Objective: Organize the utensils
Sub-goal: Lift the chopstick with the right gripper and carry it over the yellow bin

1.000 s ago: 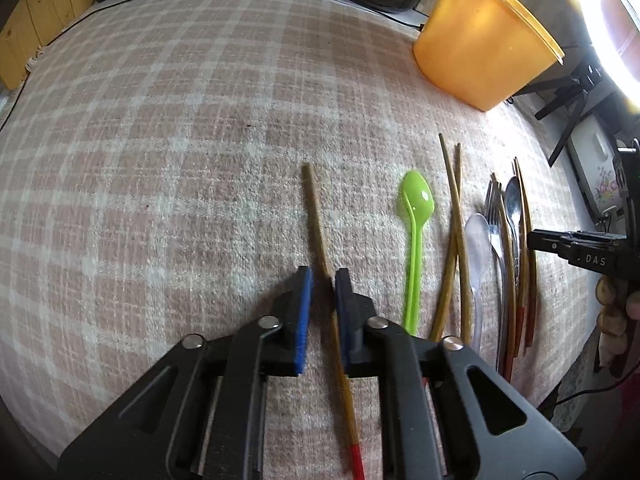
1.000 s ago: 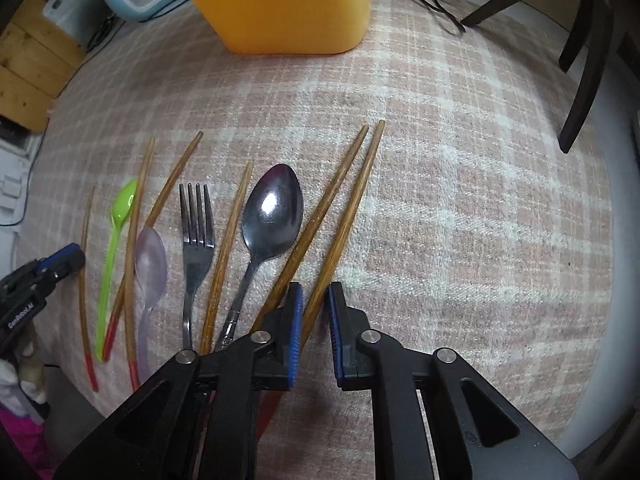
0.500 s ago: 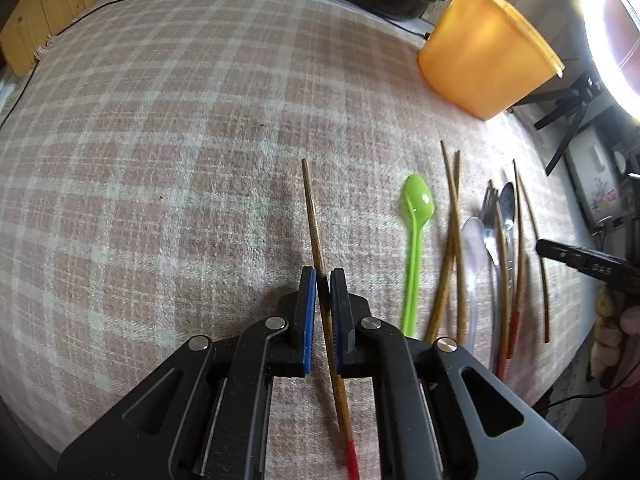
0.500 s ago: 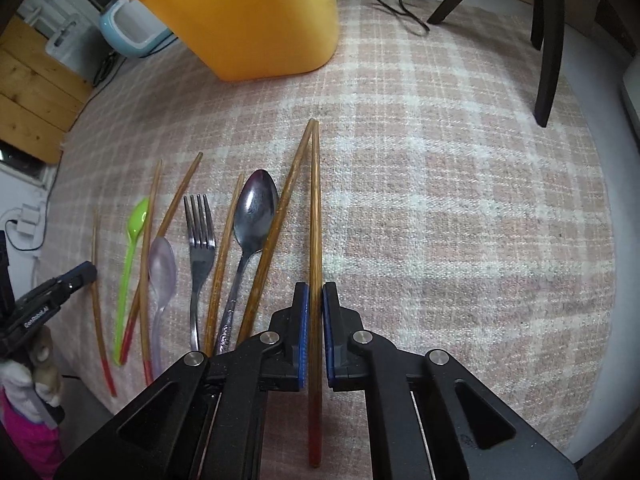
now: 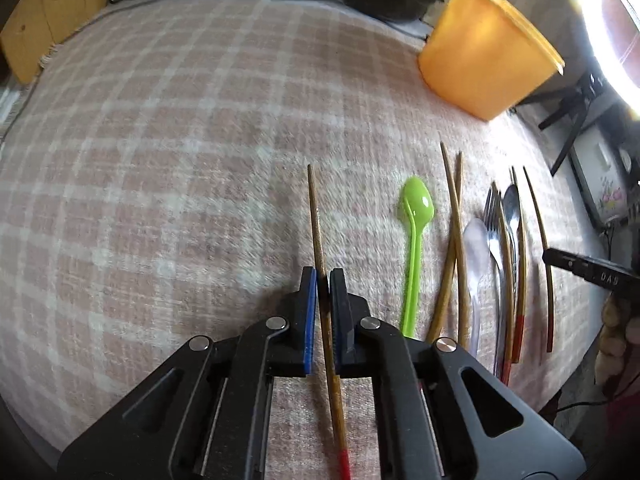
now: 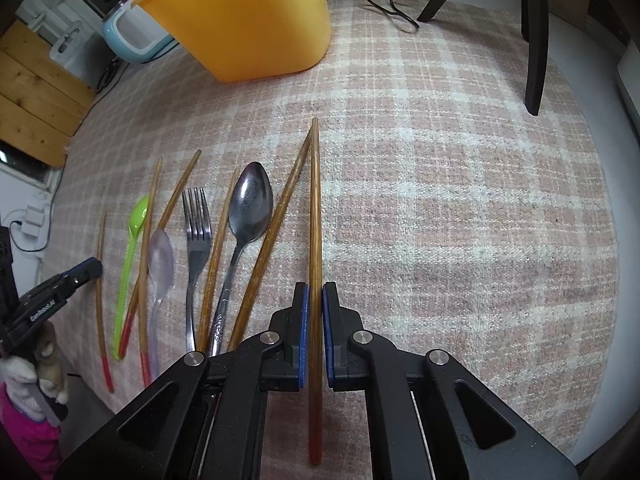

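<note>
Both jaws each clamped on one chopstick point(image 5: 316, 220) point(image 6: 315, 208); four chopsticks, three spoons, one fork point(image 6: 196, 220) loose.

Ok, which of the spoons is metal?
The metal spoon beside the fork, dark and shiny. The green spoon and clear spoon are plastic.
</note>
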A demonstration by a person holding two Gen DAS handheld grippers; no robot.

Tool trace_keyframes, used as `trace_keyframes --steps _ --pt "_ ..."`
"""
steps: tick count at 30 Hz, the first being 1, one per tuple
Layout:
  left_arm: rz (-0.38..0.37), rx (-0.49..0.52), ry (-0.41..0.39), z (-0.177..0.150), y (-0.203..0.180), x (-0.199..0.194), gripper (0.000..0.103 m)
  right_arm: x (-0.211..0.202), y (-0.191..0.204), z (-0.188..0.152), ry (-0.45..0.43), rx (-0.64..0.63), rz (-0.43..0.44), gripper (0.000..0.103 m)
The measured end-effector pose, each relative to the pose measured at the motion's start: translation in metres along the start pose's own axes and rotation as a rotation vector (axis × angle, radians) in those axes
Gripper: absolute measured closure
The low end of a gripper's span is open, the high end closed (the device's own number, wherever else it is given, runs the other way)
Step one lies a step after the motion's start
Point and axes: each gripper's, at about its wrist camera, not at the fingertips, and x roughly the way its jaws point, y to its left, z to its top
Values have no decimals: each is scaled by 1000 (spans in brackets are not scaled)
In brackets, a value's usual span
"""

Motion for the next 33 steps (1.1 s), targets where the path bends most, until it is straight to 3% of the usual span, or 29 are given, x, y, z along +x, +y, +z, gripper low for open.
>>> trace_keyframes --steps 10,23,33 --pt "-55 -16 -116 20 -7 -43 99 -46 -8 14 -103 -10 61 98" --pt "-146 69 -336 81 -52 -110 100 -112 31 45 -357 -87 96 98" --pt "-193 108 -443 133 -79 -138 100 -142 40 87 -478 -86 103 98"
